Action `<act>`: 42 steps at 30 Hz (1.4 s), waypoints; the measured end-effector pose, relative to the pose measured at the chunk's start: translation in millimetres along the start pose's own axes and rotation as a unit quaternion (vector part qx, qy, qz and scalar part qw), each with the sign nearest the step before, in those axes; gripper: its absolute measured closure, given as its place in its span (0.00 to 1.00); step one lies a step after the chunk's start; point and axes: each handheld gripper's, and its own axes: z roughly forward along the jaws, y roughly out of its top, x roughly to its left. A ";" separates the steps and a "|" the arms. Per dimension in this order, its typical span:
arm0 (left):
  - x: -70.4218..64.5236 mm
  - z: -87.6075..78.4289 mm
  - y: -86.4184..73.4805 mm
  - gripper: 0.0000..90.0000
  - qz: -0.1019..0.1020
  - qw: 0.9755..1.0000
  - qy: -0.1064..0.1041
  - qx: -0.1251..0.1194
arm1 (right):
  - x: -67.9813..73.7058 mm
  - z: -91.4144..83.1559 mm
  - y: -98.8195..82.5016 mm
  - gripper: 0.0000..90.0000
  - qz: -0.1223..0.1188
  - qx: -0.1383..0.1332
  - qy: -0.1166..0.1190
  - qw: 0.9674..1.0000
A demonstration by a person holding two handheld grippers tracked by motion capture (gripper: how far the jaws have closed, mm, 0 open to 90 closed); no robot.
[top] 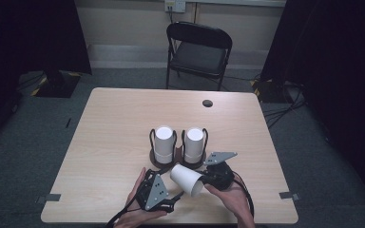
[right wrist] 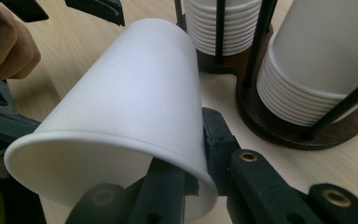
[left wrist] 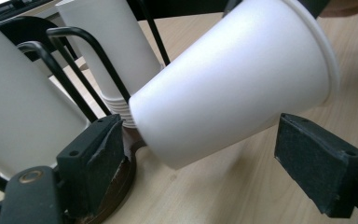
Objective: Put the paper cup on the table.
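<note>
A single white paper cup (top: 186,178) hangs tilted above the near edge of the desk (top: 114,123), its closed base pointing up and to the left, its open mouth down and to the right. The right gripper (top: 208,179) grasps it at the rim: in the right gripper view its jaws are clenched on the cup's wall at the mouth, one jaw inside the cup and one outside. The person's right hand (top: 235,202) holds that gripper from the near side.

The left gripper (top: 173,199) sits just to the near left of the cup, held in the left hand (top: 135,209). Its jaws are released; in the left gripper view they stand wide on either side of the cup's lower body, with a clear gap between the right jaw and the cup. The left jaw lies close under the cup's base, and I cannot tell whether it touches.

Just beyond the cup, near the middle of the desk, two black wire holders stand side by side on round dark bases, each carrying an upside-down stack of white cups: the left stack (top: 163,144) and the right stack (top: 194,145). A black folding chair (top: 198,52) stands on the floor beyond the far edge of the desk.
</note>
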 end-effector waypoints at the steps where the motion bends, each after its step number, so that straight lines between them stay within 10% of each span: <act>1: -0.7 0.6 0.1 0.17 0.007 1.000 0.000 0.000 | 0.0 0.8 0.9 0.96 -0.001 0.004 0.002 1.000; 30: -18.6 25.3 17.7 0.17 0.130 0.991 0.015 0.035 | -15.6 1.4 6.9 0.96 0.008 0.049 0.021 0.999; 42: -24.0 35.7 21.3 0.17 0.147 0.988 0.031 0.037 | -13.7 6.0 16.2 0.97 0.009 0.059 0.040 0.997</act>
